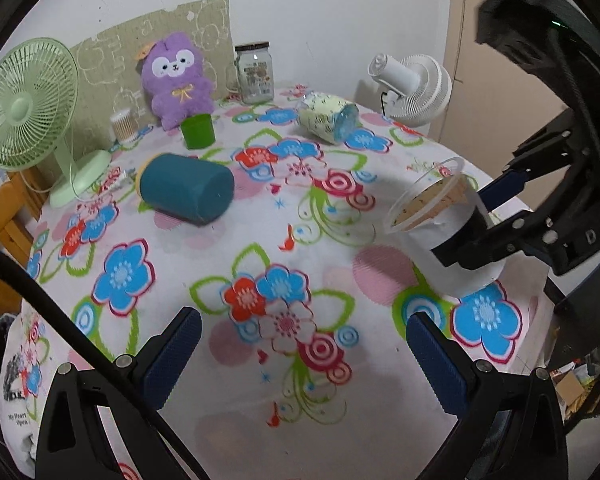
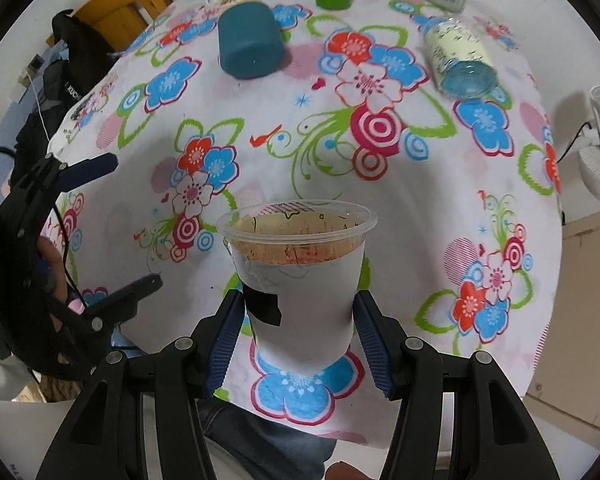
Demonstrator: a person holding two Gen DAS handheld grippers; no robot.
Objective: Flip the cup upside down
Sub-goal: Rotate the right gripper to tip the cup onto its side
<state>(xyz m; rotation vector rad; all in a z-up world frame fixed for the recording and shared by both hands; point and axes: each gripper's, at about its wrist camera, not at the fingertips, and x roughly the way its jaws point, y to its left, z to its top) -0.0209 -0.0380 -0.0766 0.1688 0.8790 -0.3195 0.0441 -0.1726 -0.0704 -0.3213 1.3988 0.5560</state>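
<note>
A clear plastic cup with a white paper sleeve and a black tape patch (image 2: 304,300) stands mouth up at the near edge of the flowered tablecloth (image 2: 300,140). My right gripper (image 2: 300,320) is shut on the cup's lower body, a blue pad on each side. In the left wrist view the cup (image 1: 440,220) sits at the right, held by the right gripper (image 1: 488,216). My left gripper (image 1: 300,356) is open and empty above the cloth, left of the cup. It also shows at the left of the right wrist view (image 2: 132,220).
On the cloth lie a teal cylinder (image 1: 188,188) and a tipped yellow bottle (image 1: 328,118). A green cup (image 1: 198,130), glass jar (image 1: 254,72), purple plush (image 1: 176,80), green fan (image 1: 28,108) and white fan (image 1: 416,88) stand at the back.
</note>
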